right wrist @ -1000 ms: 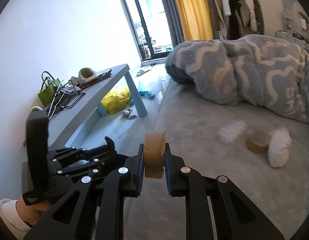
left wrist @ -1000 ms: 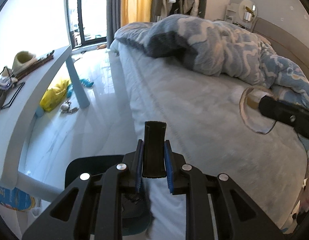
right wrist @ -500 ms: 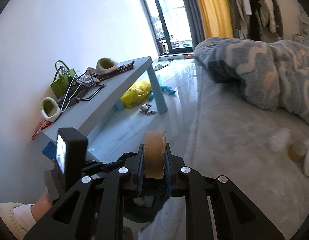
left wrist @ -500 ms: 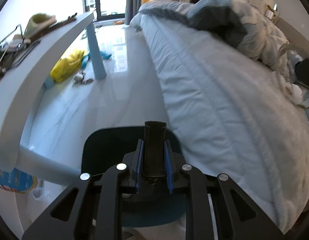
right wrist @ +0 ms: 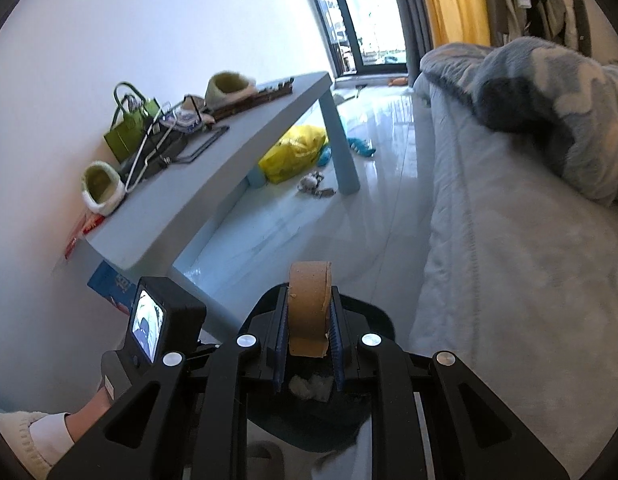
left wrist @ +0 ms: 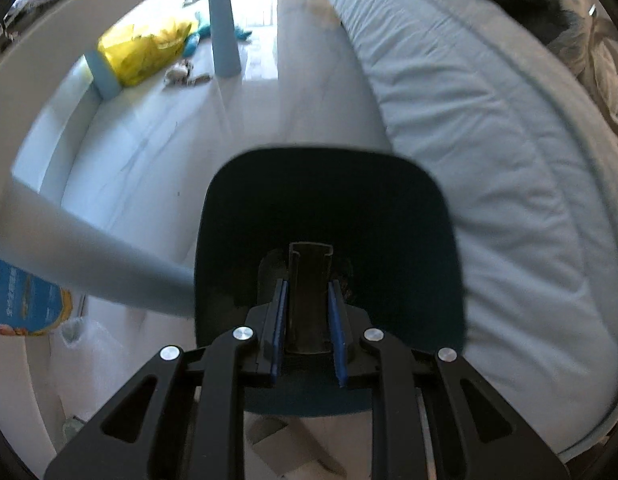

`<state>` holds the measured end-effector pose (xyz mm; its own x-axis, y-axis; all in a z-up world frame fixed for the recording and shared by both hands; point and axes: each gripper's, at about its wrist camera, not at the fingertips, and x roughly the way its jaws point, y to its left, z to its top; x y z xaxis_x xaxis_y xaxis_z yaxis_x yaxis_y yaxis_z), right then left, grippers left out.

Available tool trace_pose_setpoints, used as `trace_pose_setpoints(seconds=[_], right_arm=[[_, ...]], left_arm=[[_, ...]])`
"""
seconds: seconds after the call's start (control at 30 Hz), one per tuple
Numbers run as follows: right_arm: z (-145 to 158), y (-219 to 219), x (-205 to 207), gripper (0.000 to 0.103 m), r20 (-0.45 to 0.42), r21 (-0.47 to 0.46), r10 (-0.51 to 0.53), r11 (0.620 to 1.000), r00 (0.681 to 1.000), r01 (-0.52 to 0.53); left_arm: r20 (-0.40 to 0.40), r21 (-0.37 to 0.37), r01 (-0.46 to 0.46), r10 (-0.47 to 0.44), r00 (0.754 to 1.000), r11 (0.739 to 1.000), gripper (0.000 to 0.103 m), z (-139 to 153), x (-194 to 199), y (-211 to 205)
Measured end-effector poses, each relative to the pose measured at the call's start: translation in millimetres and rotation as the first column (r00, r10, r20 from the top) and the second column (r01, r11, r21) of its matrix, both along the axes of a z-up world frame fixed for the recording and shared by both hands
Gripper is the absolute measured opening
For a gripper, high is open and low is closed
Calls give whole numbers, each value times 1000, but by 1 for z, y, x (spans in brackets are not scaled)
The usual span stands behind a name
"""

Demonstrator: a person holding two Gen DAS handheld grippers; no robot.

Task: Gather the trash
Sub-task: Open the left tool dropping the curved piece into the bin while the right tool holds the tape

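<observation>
While both point down at the bin:
Left hand-held gripper (left wrist: 307, 330): clamped on a black strip (left wrist: 311, 276), inside the dark bin (left wrist: 329, 200) mouth.
Right hand-held gripper (right wrist: 307, 350): gripping a cardboard tape roll (right wrist: 309, 308) above the bin.
Beyond: floor (right wrist: 301, 232), table (right wrist: 213, 184), bed (right wrist: 509, 240).

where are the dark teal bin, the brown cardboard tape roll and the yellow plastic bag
dark teal bin (left wrist: 429, 208), left wrist view, far right inner wall
brown cardboard tape roll (right wrist: 309, 304), right wrist view, outer curved face
yellow plastic bag (right wrist: 295, 152), right wrist view, middle

Print on the blue package (left wrist: 27, 300) under the table, too blurred to read
</observation>
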<state>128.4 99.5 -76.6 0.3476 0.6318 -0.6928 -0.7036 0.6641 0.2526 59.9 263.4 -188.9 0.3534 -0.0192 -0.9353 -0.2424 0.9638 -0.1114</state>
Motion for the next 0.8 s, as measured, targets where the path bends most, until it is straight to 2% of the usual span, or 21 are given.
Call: trace_pose_setpoints(seconds=[0.13,0.2,0.27,0.33,0.53,0.67,0.8], right_arm=[[-15,19,-2,18,-17,-33,13,999,1000,-14],[-22,28,-3,18,-19,-46,13,999,1000,-14],[-29,32,0,18,-26,-58,14,998,1000,-16],[-36,37,0,18,-34,-74,14,997,999,-17],[-53,43,6,18,-59,-102,-3,995,998,-3],[-61,50,7,18,-66,-116,-5,993,998,-3],[-71,57,9,18,-79,-129,-14,992,997,4]], left_arm=[[-45,-15,-7,6,999,1000,22,-12,-6,10],[-42,-34,-15,13,999,999,22,-13,-9,14],[-34,-39,-7,5,999,999,29,-10,-10,15],[-17,-31,3,-3,1000,1000,46,-5,-12,14],[44,-29,21,-20,999,999,65,13,-21,14],[72,-19,16,-14,997,1000,67,24,-24,21],[140,-7,2,-1,990,1000,66,46,-30,27]])
